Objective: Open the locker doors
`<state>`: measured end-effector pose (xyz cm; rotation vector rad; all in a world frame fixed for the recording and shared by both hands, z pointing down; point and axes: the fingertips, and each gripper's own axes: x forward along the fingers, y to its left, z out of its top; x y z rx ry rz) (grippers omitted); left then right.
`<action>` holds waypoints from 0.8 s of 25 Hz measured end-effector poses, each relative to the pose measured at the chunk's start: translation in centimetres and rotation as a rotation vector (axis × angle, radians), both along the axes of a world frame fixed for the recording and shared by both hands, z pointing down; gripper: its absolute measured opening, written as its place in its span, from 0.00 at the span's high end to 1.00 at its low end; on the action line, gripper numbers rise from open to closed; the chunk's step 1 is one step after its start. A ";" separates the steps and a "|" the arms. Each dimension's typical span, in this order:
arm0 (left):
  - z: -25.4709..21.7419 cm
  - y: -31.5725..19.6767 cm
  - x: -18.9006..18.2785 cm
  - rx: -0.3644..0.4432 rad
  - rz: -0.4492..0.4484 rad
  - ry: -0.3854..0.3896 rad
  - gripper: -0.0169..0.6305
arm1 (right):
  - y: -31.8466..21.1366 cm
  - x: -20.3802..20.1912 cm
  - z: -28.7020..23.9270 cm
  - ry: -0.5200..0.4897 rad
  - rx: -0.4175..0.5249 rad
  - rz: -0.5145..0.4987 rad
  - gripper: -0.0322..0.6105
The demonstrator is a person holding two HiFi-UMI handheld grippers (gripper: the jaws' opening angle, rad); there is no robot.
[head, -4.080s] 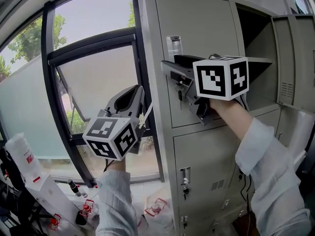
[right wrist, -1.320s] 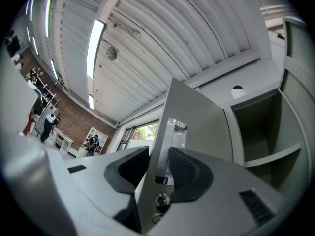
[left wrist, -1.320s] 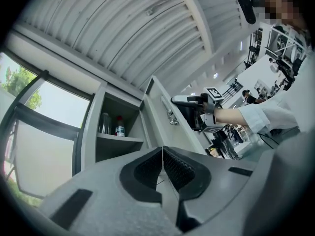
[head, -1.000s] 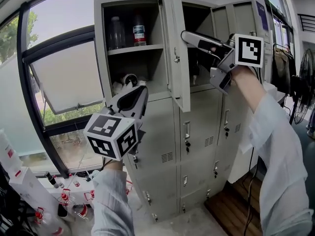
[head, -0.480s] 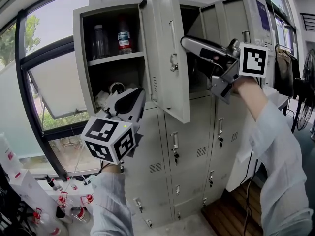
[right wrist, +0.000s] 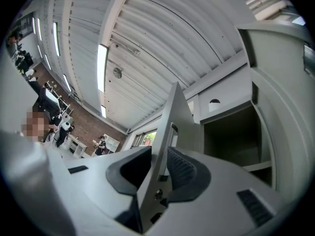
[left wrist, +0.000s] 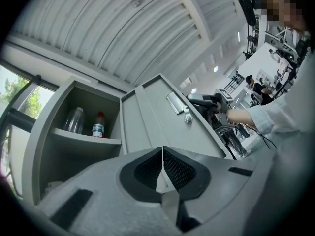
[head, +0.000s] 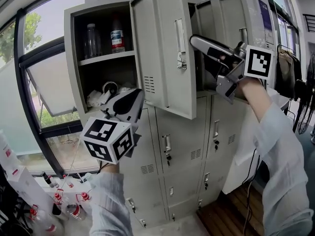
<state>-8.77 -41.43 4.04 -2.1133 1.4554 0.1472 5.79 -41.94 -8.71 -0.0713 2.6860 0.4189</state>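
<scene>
At the free edge of the upper locker door (head: 162,53), the right gripper (head: 198,43) clamps its jaws, apparently swinging it wide; the left gripper (head: 133,98) jaws are pressed together, empty. Next: pull wider, release.

Head view: looks from the person's head at the lockers (head: 182,146), about arm's length away, with the window (head: 44,58) at left.
Left gripper view: rides on the left gripper (left wrist: 162,154), tilted up, a little back from the open door (left wrist: 162,122).
Right gripper view: rides on the right gripper (right wrist: 158,150), tilted up toward the ceiling (right wrist: 138,43) (the door's edge is right against the lens).
Shared: the open door shows in all three.
</scene>
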 end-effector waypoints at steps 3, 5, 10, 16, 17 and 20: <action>0.4 -0.7 0.2 -0.008 0.004 0.015 0.95 | -0.9 0.5 0.0 -0.001 -0.016 0.016 0.80; 0.8 -1.3 0.3 -0.018 0.004 0.020 0.95 | -0.9 0.5 -0.1 0.002 -0.012 0.017 0.80; 1.9 -1.6 0.1 -0.043 -0.008 0.011 0.95 | -0.6 0.3 0.0 0.003 0.004 0.006 0.80; 3.4 -0.9 -1.5 -0.080 -0.018 0.020 0.95 | -0.8 0.6 -0.1 -0.036 -0.008 0.047 0.80; 3.6 -0.6 -1.8 -0.083 -0.020 0.018 0.95 | -0.7 0.6 -0.1 -0.038 -0.005 0.064 0.80; 3.8 1.0 -2.9 -0.085 -0.020 0.008 0.95 | -0.6 0.9 0.3 -0.039 0.012 0.166 0.80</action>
